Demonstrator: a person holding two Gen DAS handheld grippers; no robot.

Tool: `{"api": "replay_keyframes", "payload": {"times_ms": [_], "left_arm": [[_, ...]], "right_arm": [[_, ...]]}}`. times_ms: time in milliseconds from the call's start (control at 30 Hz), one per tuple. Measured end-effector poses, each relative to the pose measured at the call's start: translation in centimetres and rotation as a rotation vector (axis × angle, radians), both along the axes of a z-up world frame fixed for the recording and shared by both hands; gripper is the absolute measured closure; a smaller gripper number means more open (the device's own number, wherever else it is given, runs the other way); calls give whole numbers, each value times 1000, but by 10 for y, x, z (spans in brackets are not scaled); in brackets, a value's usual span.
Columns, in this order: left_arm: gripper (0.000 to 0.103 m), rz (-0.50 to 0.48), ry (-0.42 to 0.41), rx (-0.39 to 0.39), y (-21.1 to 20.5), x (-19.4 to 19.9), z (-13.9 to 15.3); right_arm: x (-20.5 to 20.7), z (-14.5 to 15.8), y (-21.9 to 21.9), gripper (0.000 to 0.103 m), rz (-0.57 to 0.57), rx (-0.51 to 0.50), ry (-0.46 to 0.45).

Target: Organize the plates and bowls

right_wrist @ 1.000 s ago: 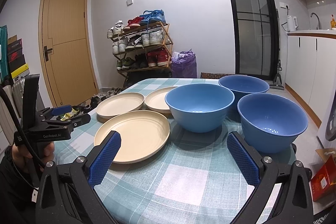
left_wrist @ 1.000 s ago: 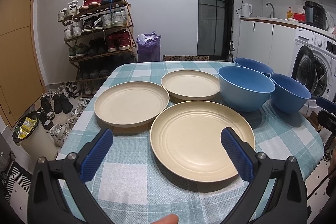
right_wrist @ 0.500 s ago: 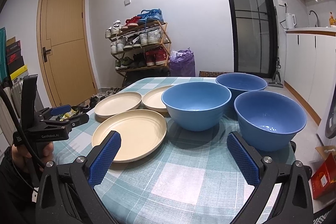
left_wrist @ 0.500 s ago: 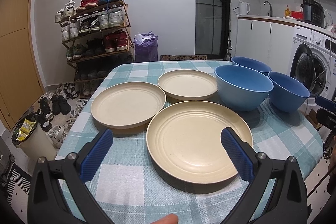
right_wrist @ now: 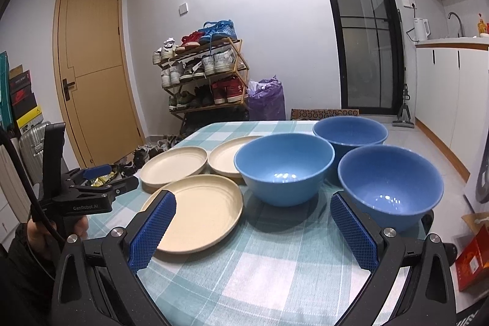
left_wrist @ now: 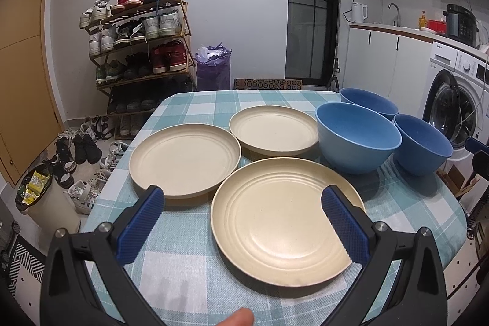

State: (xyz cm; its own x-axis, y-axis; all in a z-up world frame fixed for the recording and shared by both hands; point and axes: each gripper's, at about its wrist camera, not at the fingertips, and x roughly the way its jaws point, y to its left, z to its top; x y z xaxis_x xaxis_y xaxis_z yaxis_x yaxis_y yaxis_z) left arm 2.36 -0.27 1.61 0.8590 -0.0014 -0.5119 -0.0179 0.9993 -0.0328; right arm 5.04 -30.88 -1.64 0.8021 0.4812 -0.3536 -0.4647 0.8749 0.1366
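Three cream plates lie on the checked table [left_wrist: 189,265]: a near one [left_wrist: 284,231], a left one [left_wrist: 183,158] and a far one [left_wrist: 273,132]. Three blue bowls stand to their right: a middle one [left_wrist: 356,139], a far one [left_wrist: 368,103] and a right one [left_wrist: 421,147]. My left gripper [left_wrist: 244,219] is open and empty, just before the near plate. My right gripper [right_wrist: 253,229] is open and empty, low at the table's front, facing the near plate [right_wrist: 198,216] and the bowls [right_wrist: 284,168] [right_wrist: 389,185] [right_wrist: 350,132]. The left gripper also shows in the right wrist view [right_wrist: 97,173].
A shoe rack [left_wrist: 140,45] and a purple bag [left_wrist: 212,69] stand past the table's far edge. A washing machine [left_wrist: 455,100] and kitchen cabinets are on the right. A bin [left_wrist: 45,203] and shoes lie on the floor at left.
Both grippers have drifted slightly; the plates and bowls sit a little more to the left in each view. Nothing on the table has moved.
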Motion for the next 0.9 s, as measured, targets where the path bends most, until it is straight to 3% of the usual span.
{"api": "replay_keyframes", "payload": {"times_ms": [267,433,767,900], "left_arm": [[0,-4,-15,0,-2,14,17],[0,-14,-35,14,-2,20,27],[0,-9,-33,-3,10,43,43],[0,-5,-46,-2,14,50,49]], "right_arm": [[8,17,8,0,21,-63,-48],[15,30,14,0,69,-46,-69],[42,57,37,0,105,-103,-48],[53,67,37,0,105,-78,-30]]}}
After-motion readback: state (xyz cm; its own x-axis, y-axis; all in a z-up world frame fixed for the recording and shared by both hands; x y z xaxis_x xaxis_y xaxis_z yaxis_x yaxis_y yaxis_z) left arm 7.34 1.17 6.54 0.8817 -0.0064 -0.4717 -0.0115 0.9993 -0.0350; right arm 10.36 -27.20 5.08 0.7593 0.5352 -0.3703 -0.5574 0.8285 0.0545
